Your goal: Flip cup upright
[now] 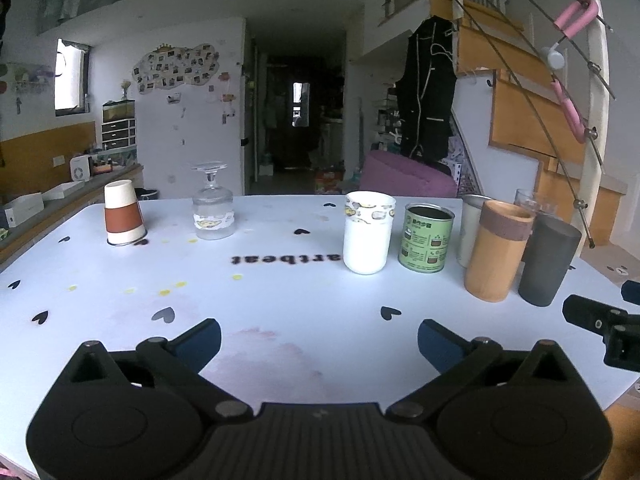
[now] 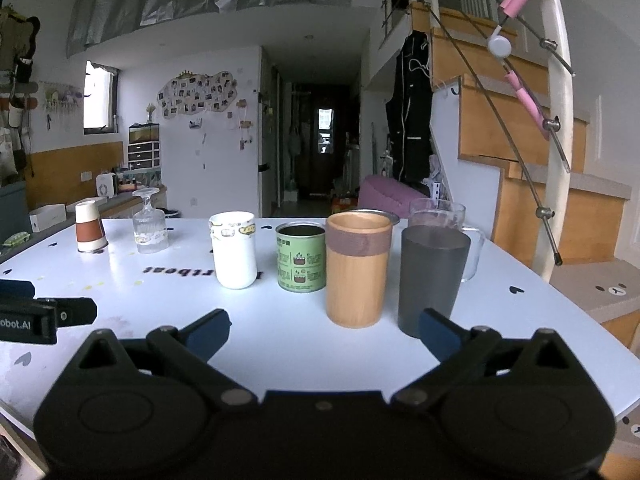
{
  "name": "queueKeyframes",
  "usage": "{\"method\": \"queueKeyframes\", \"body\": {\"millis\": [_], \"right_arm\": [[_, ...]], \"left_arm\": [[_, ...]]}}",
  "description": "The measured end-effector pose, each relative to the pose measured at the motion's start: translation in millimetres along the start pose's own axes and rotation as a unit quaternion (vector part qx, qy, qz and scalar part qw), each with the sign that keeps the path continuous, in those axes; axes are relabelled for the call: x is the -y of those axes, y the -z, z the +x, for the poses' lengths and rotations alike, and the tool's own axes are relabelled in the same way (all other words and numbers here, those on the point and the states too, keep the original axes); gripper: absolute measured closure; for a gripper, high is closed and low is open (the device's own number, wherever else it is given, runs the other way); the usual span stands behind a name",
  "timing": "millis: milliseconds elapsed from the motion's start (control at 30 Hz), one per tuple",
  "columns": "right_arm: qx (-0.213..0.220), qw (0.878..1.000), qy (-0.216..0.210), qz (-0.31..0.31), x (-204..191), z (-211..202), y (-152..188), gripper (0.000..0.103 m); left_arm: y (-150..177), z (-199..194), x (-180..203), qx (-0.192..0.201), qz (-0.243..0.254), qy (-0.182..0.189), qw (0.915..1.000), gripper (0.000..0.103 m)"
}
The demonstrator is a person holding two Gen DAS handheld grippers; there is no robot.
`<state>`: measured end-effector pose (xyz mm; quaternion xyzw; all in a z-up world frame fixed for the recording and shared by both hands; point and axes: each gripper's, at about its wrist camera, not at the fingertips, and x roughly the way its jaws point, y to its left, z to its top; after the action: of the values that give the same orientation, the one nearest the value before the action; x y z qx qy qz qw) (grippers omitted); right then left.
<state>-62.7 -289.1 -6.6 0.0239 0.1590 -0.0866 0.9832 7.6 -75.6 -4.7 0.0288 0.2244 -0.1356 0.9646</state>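
A paper cup point(image 1: 123, 213) with a brown sleeve stands upside down at the far left of the white table point(image 1: 300, 304); it also shows in the right wrist view point(image 2: 90, 227). An upside-down stemmed glass point(image 1: 212, 203) stands beside it, also in the right wrist view point(image 2: 150, 222). My left gripper point(image 1: 319, 338) is open and empty over the near table edge, well short of both. My right gripper point(image 2: 325, 330) is open and empty, just in front of the wooden cup point(image 2: 357, 269) and dark grey cup point(image 2: 432, 276). The right gripper's side shows in the left wrist view point(image 1: 604, 326).
Upright in a row stand a white mug point(image 1: 368, 232), a green tin point(image 1: 426, 238), a wooden cup point(image 1: 498, 250), a dark grey cup point(image 1: 549, 258), a metal cup point(image 1: 472, 224) and a clear glass mug point(image 2: 452, 224). A staircase point(image 2: 520, 128) rises at right.
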Motion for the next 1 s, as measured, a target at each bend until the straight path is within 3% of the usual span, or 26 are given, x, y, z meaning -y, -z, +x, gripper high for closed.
{"method": "queueKeyframes", "body": {"millis": [1000], "right_arm": [[-0.001, 1.000, 0.000, 0.000, -0.1, -0.4, -1.5, 0.001]], "left_arm": [[-0.3, -1.2, 2.6, -0.001, 0.004, 0.001, 1.0000, 0.000]]}}
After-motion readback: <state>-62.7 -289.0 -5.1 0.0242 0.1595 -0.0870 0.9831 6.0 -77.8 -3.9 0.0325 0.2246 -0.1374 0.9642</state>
